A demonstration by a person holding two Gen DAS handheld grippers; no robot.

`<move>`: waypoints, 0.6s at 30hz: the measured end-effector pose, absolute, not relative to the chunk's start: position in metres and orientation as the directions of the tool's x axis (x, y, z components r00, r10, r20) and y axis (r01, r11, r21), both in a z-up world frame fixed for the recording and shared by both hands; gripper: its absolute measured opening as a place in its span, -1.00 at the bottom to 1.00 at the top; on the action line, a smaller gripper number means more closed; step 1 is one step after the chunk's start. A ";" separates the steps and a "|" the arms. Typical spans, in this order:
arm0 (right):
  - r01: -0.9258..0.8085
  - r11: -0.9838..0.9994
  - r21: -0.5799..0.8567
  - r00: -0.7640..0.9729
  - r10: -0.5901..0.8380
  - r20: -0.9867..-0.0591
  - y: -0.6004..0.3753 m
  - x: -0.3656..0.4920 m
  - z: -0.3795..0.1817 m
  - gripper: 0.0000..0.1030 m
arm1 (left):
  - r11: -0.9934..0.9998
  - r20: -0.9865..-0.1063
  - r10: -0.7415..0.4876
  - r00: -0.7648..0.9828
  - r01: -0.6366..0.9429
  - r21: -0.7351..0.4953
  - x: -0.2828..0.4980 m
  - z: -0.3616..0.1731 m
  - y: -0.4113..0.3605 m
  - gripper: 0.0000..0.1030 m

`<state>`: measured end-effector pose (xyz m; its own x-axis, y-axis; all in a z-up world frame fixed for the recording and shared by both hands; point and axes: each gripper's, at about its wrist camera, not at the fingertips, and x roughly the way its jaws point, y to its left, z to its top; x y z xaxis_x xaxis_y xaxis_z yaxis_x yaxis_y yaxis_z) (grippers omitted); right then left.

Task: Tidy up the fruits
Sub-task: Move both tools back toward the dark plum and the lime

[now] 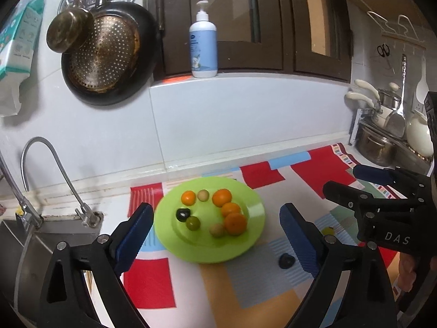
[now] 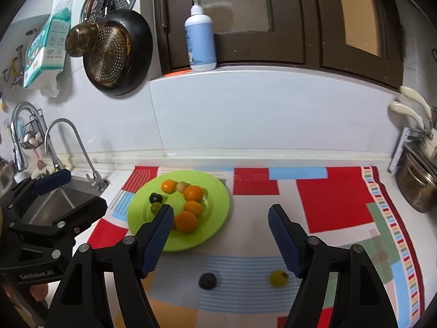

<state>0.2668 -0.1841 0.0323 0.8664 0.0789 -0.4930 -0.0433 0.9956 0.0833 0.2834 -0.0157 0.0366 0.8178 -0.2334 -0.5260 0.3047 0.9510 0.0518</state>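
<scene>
While angled down over plate (image 1: 254, 205), both grippers gape, empty.

Both tools share one build: the left gripper (image 1: 215, 232) and the right gripper (image 2: 221, 235) have matte black plastic linkage arms with triangular cut-outs, joined by round silver screws. Each finger carries a dark blue ribbed pad (image 1: 133, 237). White letters "DAS" mark the right gripper's body in the left wrist view; "GenRobot.AI" marks the left gripper's body in the right wrist view.

Green plate (image 2: 218, 205) holding oranges (image 2: 186, 222) and small fruits, dark fruit (image 2: 207, 281) and yellow-green fruit (image 2: 278, 278) loose on mat
</scene>
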 end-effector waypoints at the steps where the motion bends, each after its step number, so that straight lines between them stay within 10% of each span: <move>1: -0.042 0.996 0.083 0.866 0.078 -0.494 -0.187 0.265 0.032 0.40 | 0.950 -0.531 -0.238 0.813 0.307 0.045 0.282 0.036 -0.018 0.84; 18: -0.052 0.998 0.044 0.816 0.068 -0.574 -0.234 0.246 0.000 0.40 | 0.947 -0.636 -0.230 0.737 0.320 0.028 0.267 -0.003 -0.073 0.84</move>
